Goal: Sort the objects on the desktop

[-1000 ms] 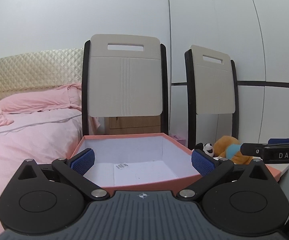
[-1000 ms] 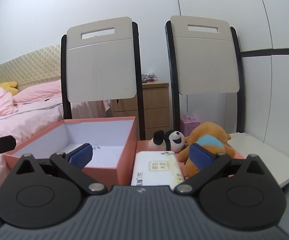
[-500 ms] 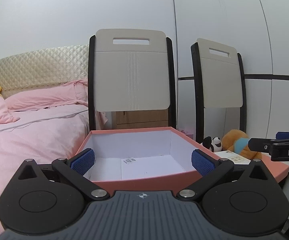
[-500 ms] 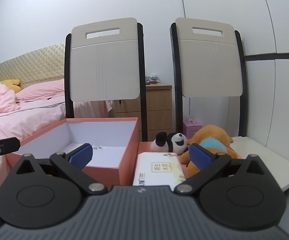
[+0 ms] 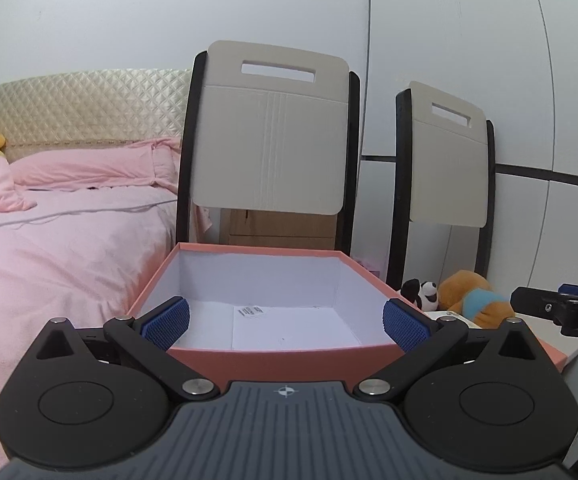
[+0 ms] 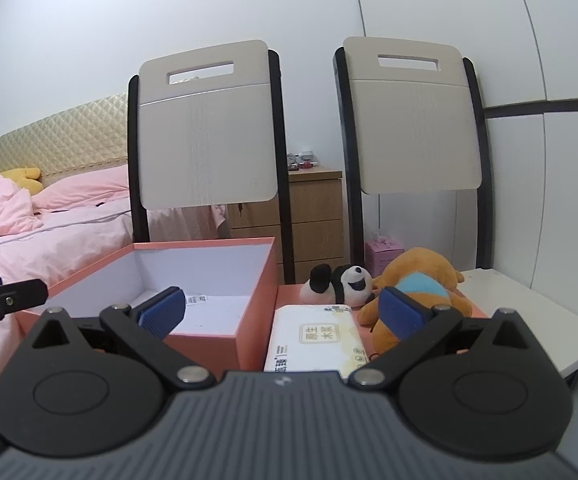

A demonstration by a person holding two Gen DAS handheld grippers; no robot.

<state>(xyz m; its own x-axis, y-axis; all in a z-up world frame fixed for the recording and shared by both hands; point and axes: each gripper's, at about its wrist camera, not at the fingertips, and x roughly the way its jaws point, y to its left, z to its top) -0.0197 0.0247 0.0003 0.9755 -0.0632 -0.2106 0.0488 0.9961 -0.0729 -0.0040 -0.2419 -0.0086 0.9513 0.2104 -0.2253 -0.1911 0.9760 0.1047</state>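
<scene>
Right wrist view, pink box (image 6: 205,320) on bench holding only a label sticker, tissue pack (image 6: 315,338) just right, long axis toward camera, both grippers' fingers wide apart, holding nothing

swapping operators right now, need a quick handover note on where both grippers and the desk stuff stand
Left gripper: open, empty, facing the open salmon-pink cardboard box.
Right gripper: open, empty, facing the white tissue pack.
Things: black-and-white panda plush and orange plush dog in blue shirt lie just right of the box, behind the pack.
Done: nothing sorted; the box holds only a sticker label.
Left: tissue pack and both plushes probably go into the box.
</scene>
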